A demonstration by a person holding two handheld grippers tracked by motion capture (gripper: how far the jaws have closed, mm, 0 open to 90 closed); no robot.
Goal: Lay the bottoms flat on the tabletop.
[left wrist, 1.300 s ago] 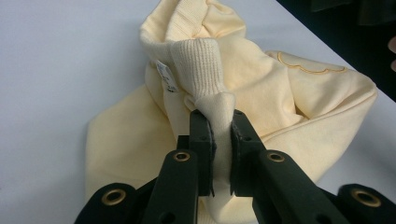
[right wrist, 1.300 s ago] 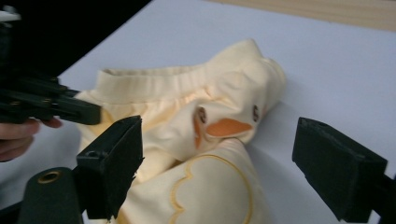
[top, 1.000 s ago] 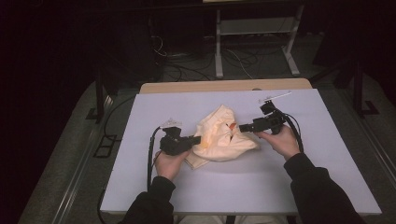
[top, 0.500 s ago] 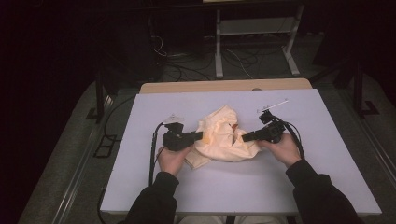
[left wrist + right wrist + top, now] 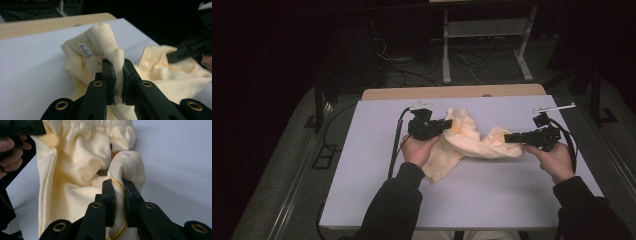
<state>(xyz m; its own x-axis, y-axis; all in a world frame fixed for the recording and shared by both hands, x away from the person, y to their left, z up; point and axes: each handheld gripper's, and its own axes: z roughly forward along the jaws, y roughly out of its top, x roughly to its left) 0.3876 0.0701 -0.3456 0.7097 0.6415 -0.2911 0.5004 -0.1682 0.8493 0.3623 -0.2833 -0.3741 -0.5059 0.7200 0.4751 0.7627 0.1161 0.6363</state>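
A cream-yellow garment (image 5: 472,142) lies stretched across the middle of the white table (image 5: 492,200). My left gripper (image 5: 448,123) is shut on its ribbed, folded edge; in the left gripper view the cloth (image 5: 100,37) bulges up between the jaws (image 5: 118,72) beside a small label (image 5: 85,50). My right gripper (image 5: 507,138) has just been closing and now pinches a fold of the garment (image 5: 77,157) with an orange stitched line, cloth clamped between the jaws (image 5: 117,192). The garment sags between the two grippers.
A wooden board edge (image 5: 452,92) runs along the table's far side. Behind it, on the dark floor, stand a metal frame (image 5: 482,50) and loose cables (image 5: 412,65). Bare white tabletop lies at the near side and the left.
The right gripper has closed on the garment and moved to the right. The left hand has shifted up and away, so the bunched cloth is now pulled out between both grippers.
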